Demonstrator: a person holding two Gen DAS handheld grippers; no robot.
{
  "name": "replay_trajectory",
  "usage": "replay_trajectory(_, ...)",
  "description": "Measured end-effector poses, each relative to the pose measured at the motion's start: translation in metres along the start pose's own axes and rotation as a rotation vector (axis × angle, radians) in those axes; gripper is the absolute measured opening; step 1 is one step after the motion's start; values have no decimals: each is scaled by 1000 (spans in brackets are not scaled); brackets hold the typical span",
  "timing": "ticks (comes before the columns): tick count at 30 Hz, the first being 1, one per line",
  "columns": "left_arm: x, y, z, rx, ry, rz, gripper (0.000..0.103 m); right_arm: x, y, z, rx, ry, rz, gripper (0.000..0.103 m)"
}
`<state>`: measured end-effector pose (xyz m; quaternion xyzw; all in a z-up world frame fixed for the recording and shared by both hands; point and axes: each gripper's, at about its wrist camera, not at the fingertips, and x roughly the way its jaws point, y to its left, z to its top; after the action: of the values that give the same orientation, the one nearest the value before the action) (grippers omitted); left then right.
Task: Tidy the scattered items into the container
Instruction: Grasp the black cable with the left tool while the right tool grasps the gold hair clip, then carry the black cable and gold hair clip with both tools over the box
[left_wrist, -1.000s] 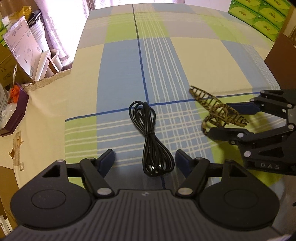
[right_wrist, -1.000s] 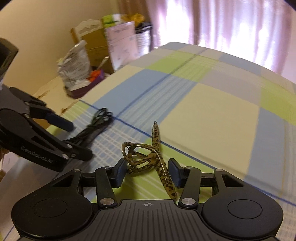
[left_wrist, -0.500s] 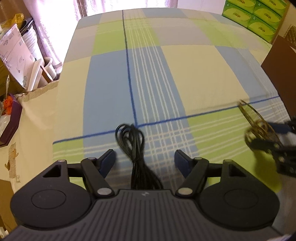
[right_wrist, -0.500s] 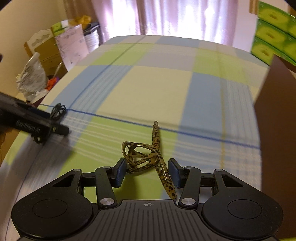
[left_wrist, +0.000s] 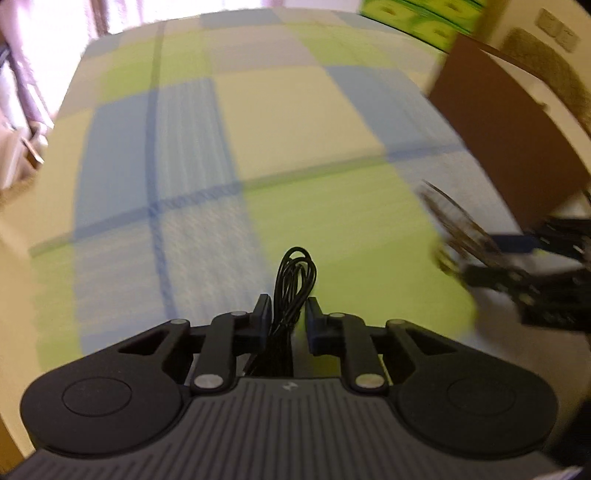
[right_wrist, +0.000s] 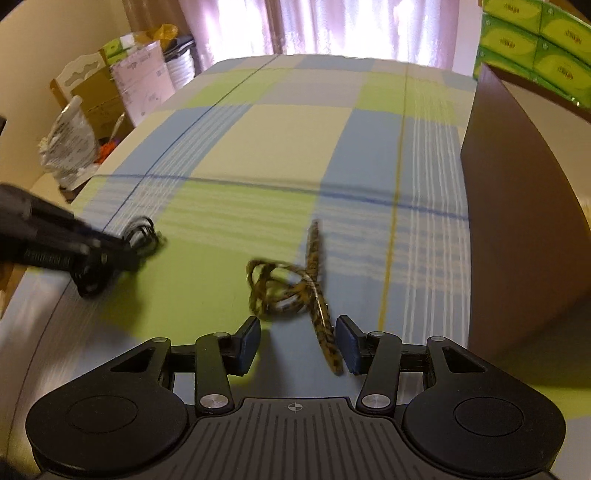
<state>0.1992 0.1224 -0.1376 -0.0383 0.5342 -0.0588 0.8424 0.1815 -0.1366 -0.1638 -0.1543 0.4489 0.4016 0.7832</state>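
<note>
Presently: brown container (right_wrist: 524, 229) at 3 o'clock. Right hand-held gripper (right_wrist: 297, 341) looked half-open, leopard-print hair clip (right_wrist: 295, 291) loose between jaws; likely to drop short. Left hand-held gripper (left_wrist: 286, 319) was clamped narrowly on black cable (left_wrist: 295, 277); trailing loops might snag.

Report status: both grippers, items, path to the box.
Left gripper shut on black cable. Right gripper carrying leopard-print hair clip, grip unclear. Brown box at right, path open.
</note>
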Motion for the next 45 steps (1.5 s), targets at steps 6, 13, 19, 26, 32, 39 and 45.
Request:
replay_trajectory(6, -9, -18, -18, -50, 20, -10, 35, -13, 2, -13, 11, -13, 1, 89)
replay_trajectory(13, 1, -9, -8, -69, -1, 53, 54, 2, 12, 3, -42, -91, -35, 89)
replay_trajectory(19, 3, -15, -9, -52, -4, 66, 57, 22, 13, 14, -40, -79, -47, 52)
replay_trajectory(26, -1, -25, -21, 11, -25, 61, 32, 7, 7, -3, -49, -67, -41, 46)
replay_trajectory(32, -1, -38, -27, 44, -31, 40, 12, -14, 0, -26, -30, -41, -26, 46)
replay_trajectory(39, 1, -67, -32, 70, -6, 0, 10, -34, -6, -50, -36, -24, -9, 44)
replay_trajectory(45, -1, -94, -38, 77, 9, -29, 10, -52, -19, -70, -20, -6, -7, 44)
